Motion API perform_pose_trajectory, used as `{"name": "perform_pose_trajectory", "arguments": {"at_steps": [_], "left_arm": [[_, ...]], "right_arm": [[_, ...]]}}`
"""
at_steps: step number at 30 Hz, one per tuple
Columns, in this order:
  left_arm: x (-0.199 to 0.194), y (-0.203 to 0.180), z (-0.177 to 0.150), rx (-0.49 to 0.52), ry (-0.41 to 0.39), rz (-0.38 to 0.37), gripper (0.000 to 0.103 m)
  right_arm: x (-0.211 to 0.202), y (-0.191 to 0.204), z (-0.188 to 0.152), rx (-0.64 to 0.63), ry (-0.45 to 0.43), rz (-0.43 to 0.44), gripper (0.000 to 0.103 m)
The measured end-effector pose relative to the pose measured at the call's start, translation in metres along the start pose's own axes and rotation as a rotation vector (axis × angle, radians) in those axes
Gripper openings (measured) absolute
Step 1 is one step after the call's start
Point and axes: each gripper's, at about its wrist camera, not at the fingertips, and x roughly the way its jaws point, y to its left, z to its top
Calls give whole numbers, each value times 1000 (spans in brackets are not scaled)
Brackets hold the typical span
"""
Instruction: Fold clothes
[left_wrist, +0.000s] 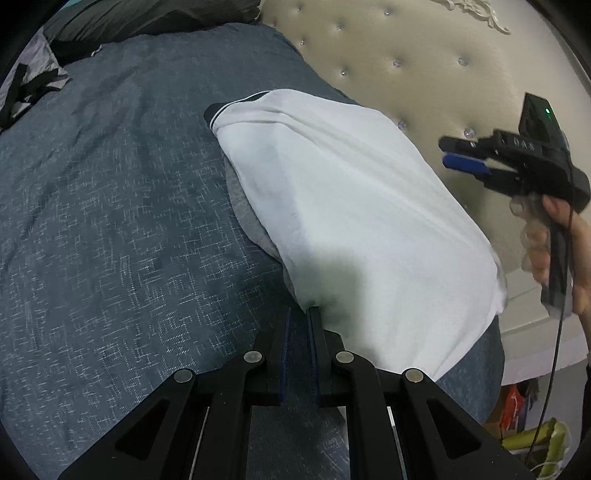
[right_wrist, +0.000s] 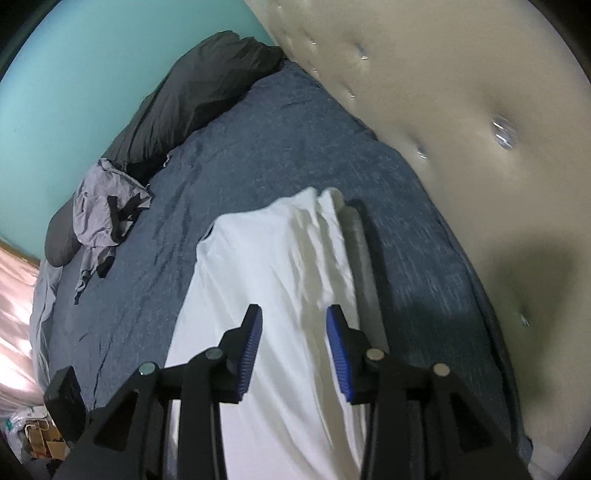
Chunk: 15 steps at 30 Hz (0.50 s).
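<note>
A folded white shirt (left_wrist: 351, 206) with a dark-trimmed collar lies on the blue bedspread (left_wrist: 110, 221), near the headboard. A grey layer (left_wrist: 243, 206) shows under its left edge. My left gripper (left_wrist: 300, 312) sits low at the shirt's near corner; its jaws are only slightly apart, bedspread shows through the gap, and nothing is held. My right gripper (left_wrist: 448, 153), held in a person's hand (left_wrist: 554, 236), hovers in the air to the right of the shirt. In the right wrist view my right gripper (right_wrist: 293, 314) is open above the white shirt (right_wrist: 258, 295), holding nothing.
A crumpled grey garment with black straps (right_wrist: 107, 210) lies far across the bed. A dark duvet or pillow (right_wrist: 192, 85) is beyond it. The cream tufted headboard (left_wrist: 424, 55) borders the shirt's far side. Floor clutter (left_wrist: 517, 410) sits past the bed edge.
</note>
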Motion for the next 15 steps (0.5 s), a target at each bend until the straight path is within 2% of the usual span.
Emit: {"name": "perform_pose_trajectory", "arguments": {"at_steps": [11,13,15], "left_arm": [[3,10,-3,-2,9,-1,10],[4,11,-4,-2,10,1,10],[4,13,-4,-1,12,2,10]], "right_arm": [[38,16,45,-74,19,-69,36],[47,19,50,-97,33,-94,24],[55,20,53,-104,48,-121,20]]}}
